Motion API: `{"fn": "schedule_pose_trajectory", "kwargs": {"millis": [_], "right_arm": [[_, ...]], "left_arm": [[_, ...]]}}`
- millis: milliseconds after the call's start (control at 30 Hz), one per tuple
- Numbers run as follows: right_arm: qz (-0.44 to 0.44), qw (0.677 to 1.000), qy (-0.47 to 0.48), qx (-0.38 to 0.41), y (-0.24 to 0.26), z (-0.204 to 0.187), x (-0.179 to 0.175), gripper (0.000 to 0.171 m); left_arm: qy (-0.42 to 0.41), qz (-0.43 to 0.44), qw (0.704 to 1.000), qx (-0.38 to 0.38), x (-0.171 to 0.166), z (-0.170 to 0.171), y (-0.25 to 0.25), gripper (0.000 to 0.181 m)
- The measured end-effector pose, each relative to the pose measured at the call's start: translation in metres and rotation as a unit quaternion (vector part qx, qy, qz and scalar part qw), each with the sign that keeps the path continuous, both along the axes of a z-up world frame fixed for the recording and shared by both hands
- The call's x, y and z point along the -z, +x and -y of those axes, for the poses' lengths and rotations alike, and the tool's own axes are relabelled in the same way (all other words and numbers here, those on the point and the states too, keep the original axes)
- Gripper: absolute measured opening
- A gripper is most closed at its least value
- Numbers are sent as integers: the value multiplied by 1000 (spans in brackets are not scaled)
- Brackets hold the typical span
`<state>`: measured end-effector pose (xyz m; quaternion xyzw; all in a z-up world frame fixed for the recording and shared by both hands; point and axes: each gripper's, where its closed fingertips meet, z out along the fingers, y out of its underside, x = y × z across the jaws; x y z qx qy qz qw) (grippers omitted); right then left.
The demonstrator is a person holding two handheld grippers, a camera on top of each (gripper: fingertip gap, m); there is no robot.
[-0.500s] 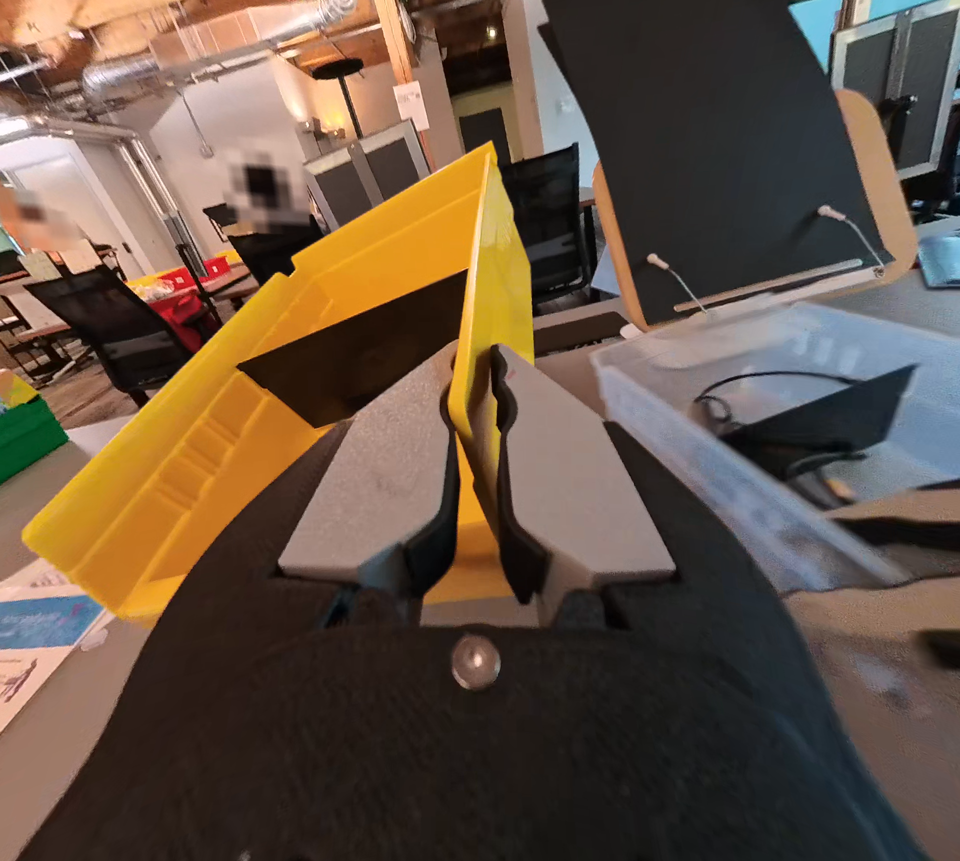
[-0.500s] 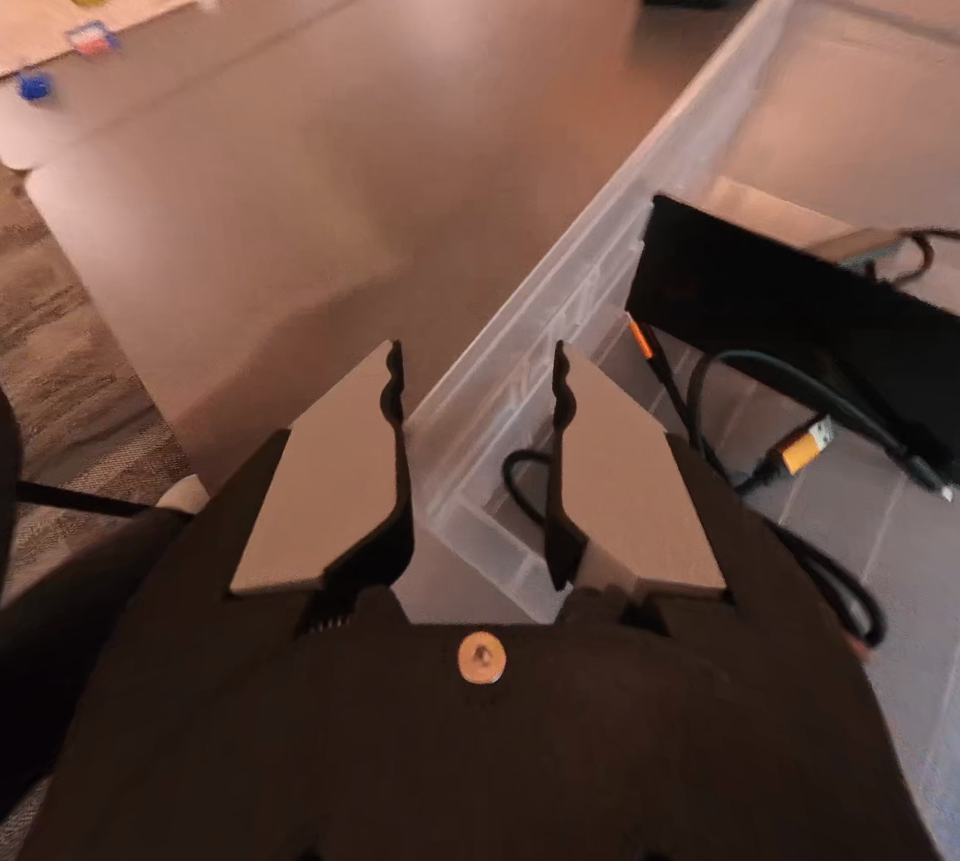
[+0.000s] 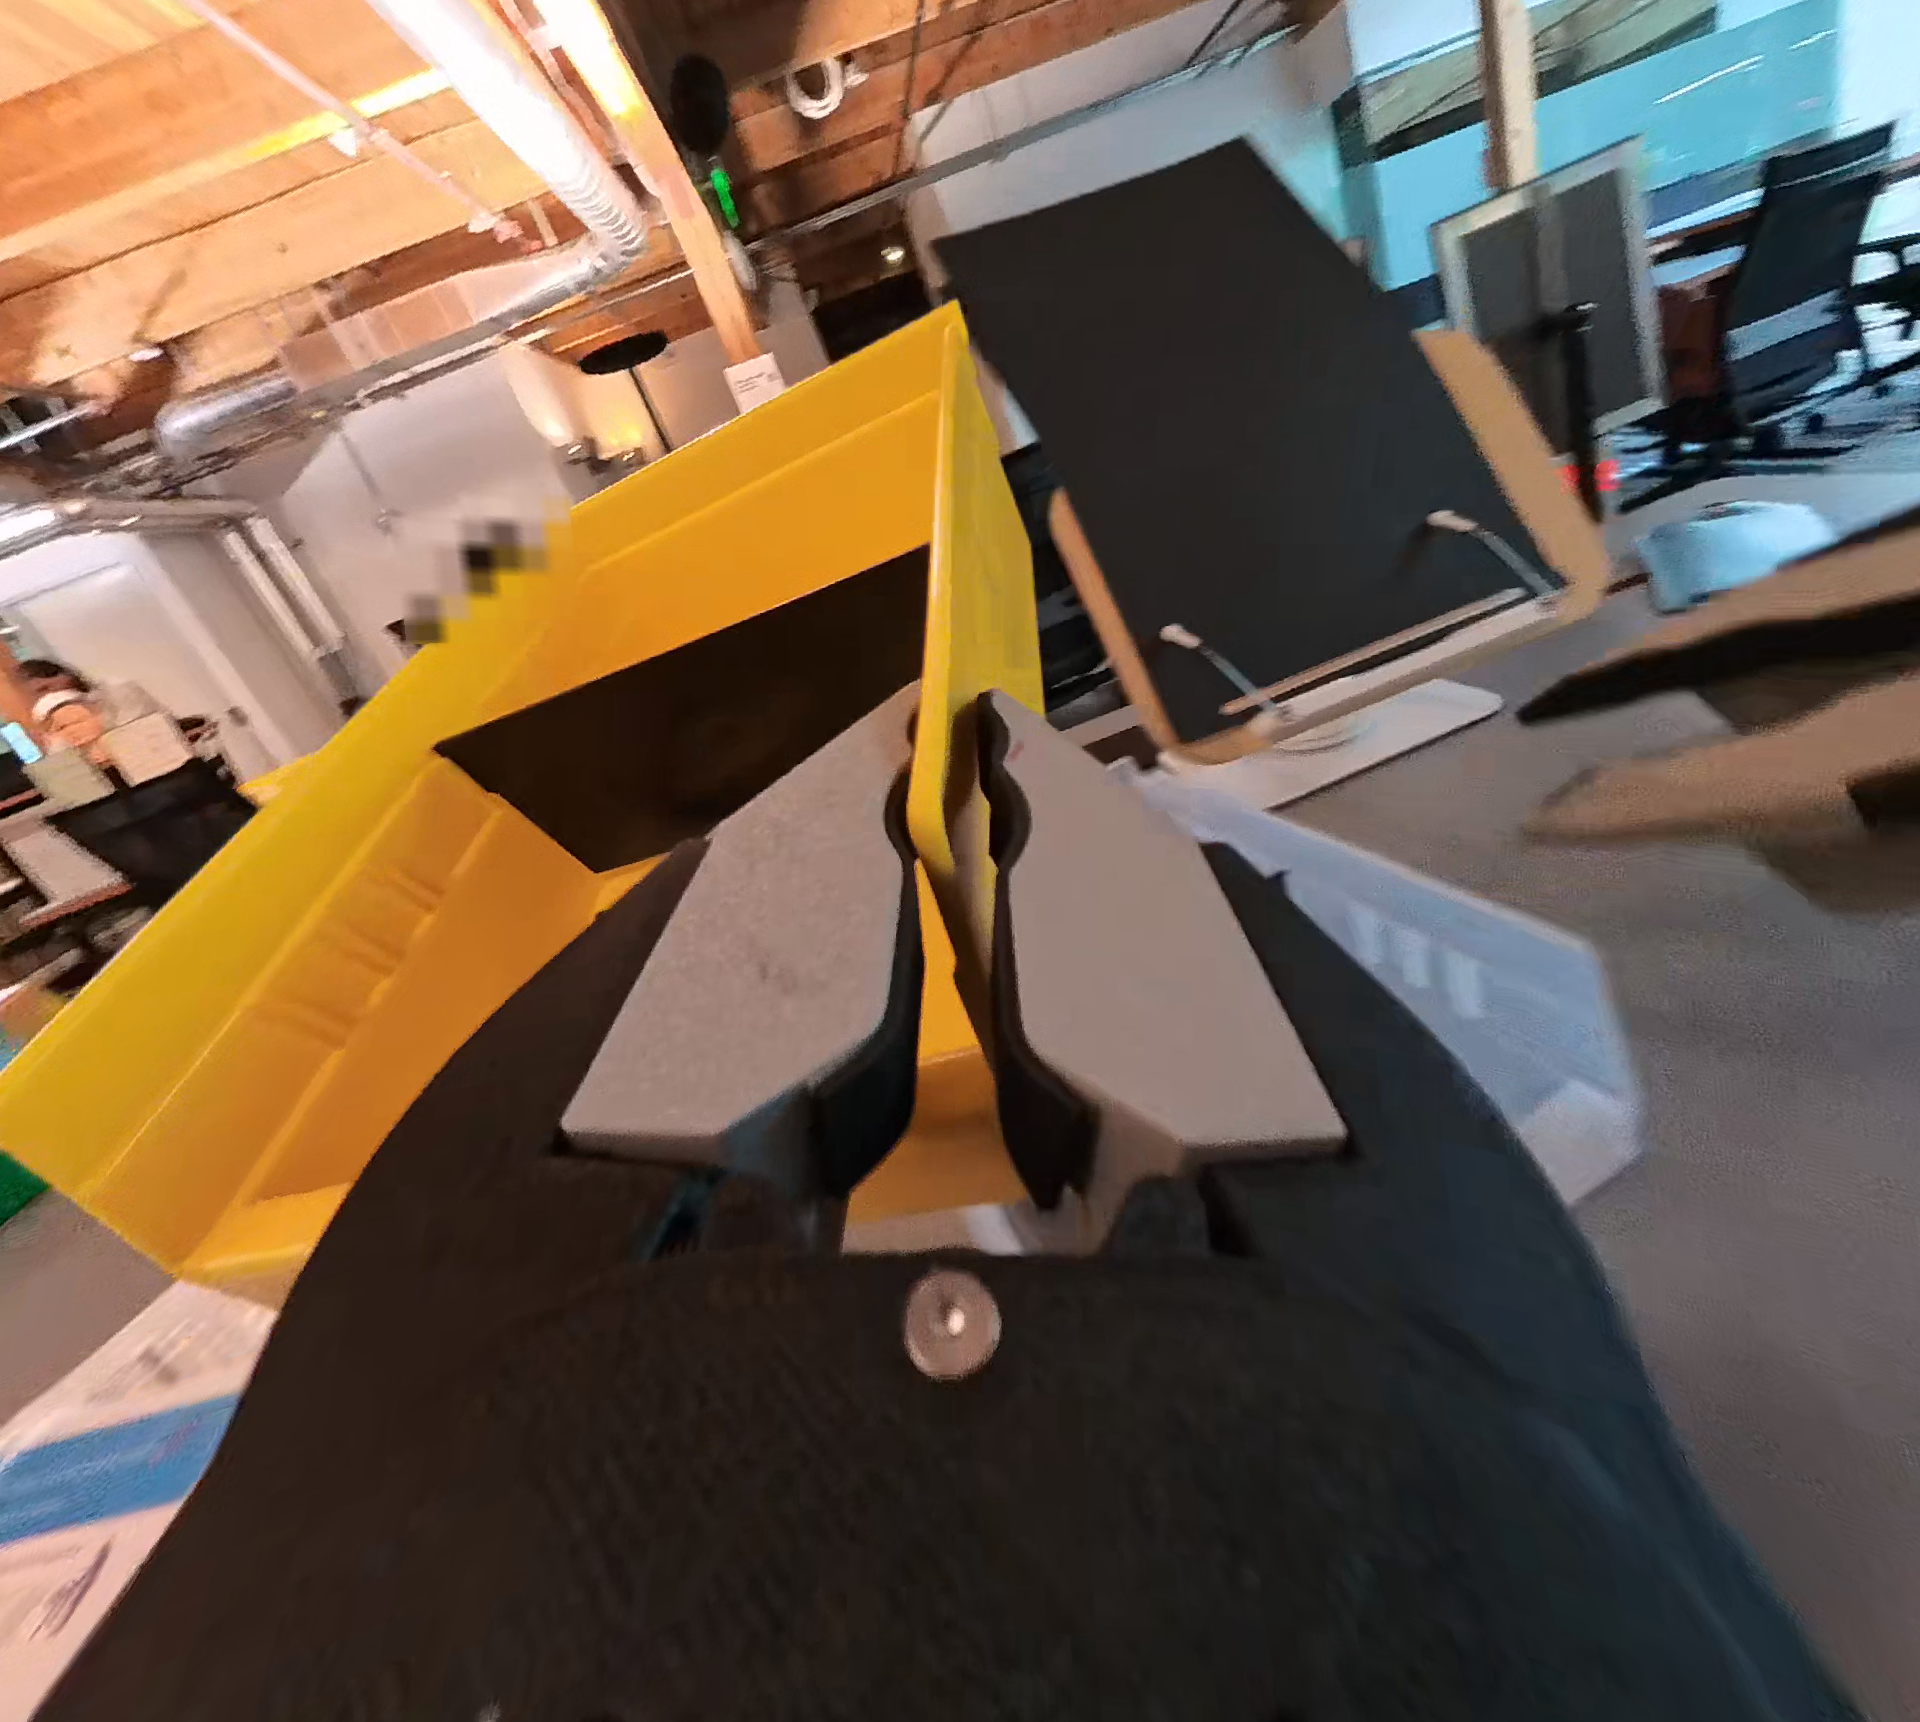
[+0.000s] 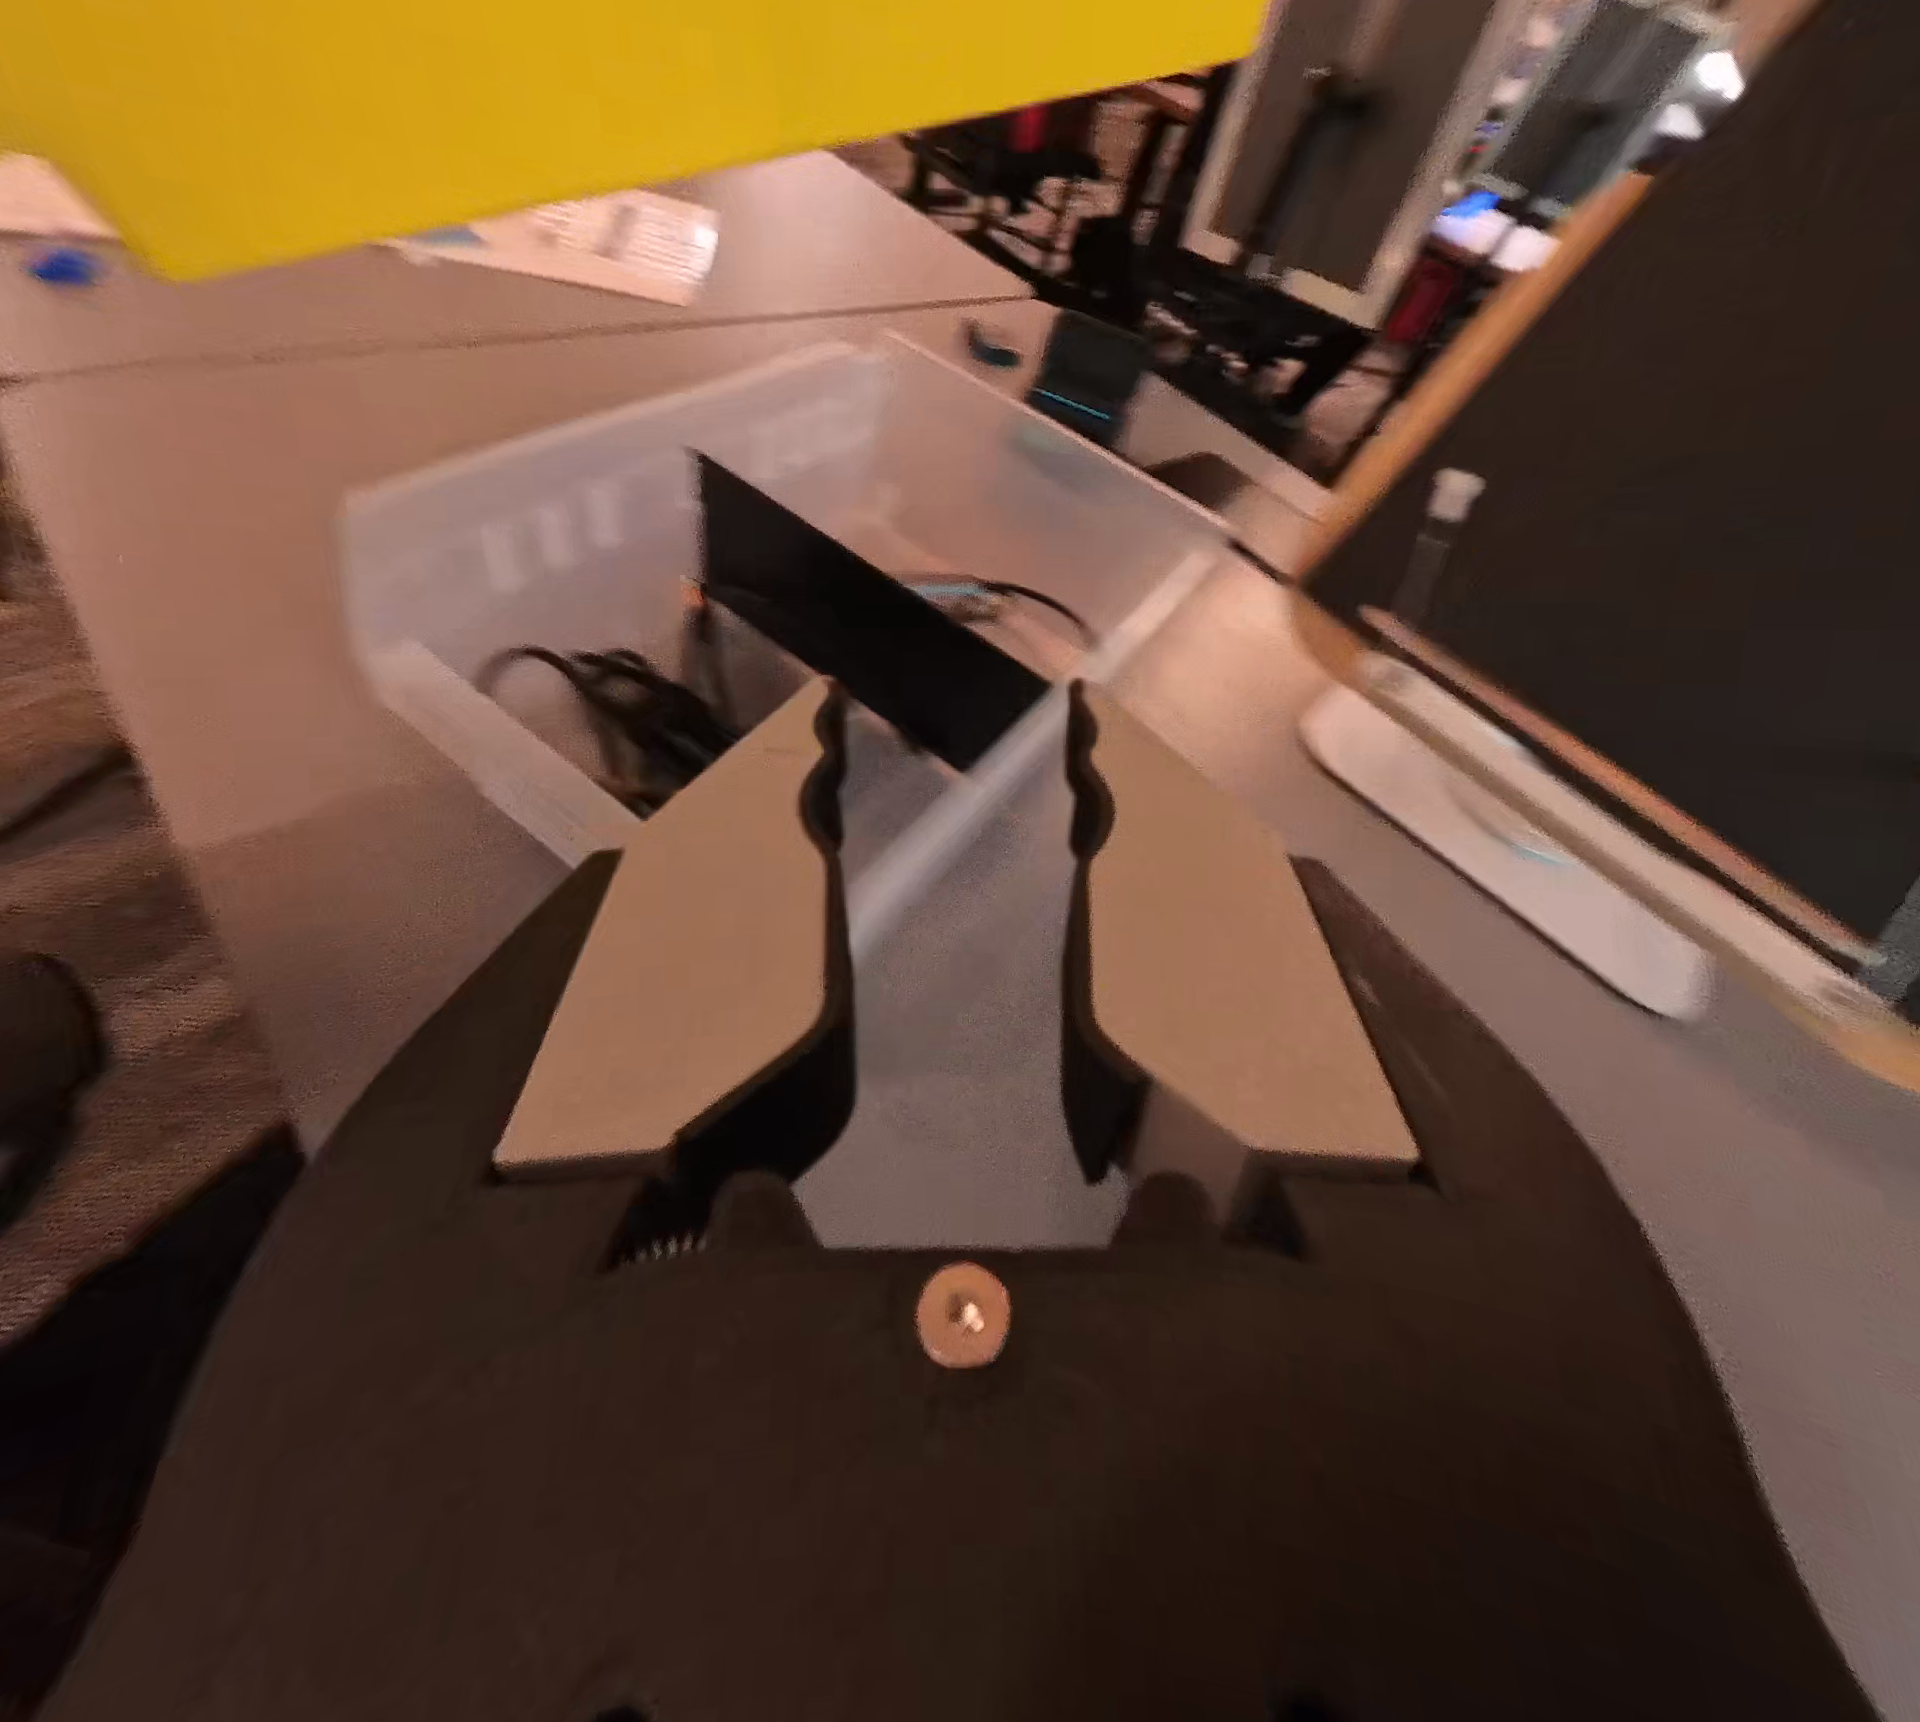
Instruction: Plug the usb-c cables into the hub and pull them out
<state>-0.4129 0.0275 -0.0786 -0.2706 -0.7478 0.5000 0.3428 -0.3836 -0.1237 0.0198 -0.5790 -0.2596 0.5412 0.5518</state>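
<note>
Black cables [image 4: 623,696] lie coiled in a clear plastic bin [image 4: 468,737] on the grey bench [image 4: 260,467], beside a black divider panel [image 4: 862,633]; the hub cannot be made out. Right tongs [image 4: 951,716] hang open and empty above the bin's near wall. Left tongs [image 3: 951,737] are clamped on the side wall of a tilted yellow bin [image 3: 727,550], raised clear of the bench.

Your left wrist view is bright, lit by a glowing ceiling strip light [image 3: 499,10], its edges bowed and smeared by motion. Your right wrist view is dimmer and warm-toned, heavily motion-blurred: the yellow bin [image 4: 623,10] and clear box [image 4: 582,529] look soft.
</note>
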Motion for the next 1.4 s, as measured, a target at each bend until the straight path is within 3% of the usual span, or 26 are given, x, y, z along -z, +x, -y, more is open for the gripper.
{"fn": "schedule_pose_trajectory", "kwargs": {"millis": [67,100,167,267,433,567,733,767,867,933,1067,1167,1300,1400], "right_arm": [[-15,999,30,16,5,-55,-5,6],[-24,998,48,26,9,-81,-7,6],[-40,993,75,87,12,-139,-11,21],[-6,984,108,138,24,-211,-6,22],[22,963,106,246,54,-331,-3,21],[123,951,112,261,79,-379,25,21],[129,945,120,276,88,-400,32,22],[132,944,118,278,89,-401,33,23],[125,952,111,257,90,-388,26,26],[106,970,93,197,92,-351,18,24],[106,988,98,51,100,-255,25,39],[118,989,82,23,90,-204,38,56],[178,971,126,94,63,-207,83,55],[196,952,193,137,64,-242,103,76]], "left_arm": [[-14,-2,999,35,-4,-35,14,3],[-27,-4,998,54,-4,-55,22,3],[-55,-12,993,99,0,-101,38,3],[-87,2,980,181,17,-177,62,3],[-163,63,937,303,79,-306,87,6],[-230,111,901,351,151,-386,92,8],[-210,179,889,366,190,-433,81,6],[-214,210,878,372,196,-436,84,7],[-198,252,865,385,190,-428,96,46],[-181,260,866,387,180,-406,101,69],[-149,248,900,326,165,-336,78,75],[-152,242,922,263,166,-273,46,74],[-130,296,929,181,180,-192,4,82],[-128,284,942,125,187,-142,-18,80]]}}
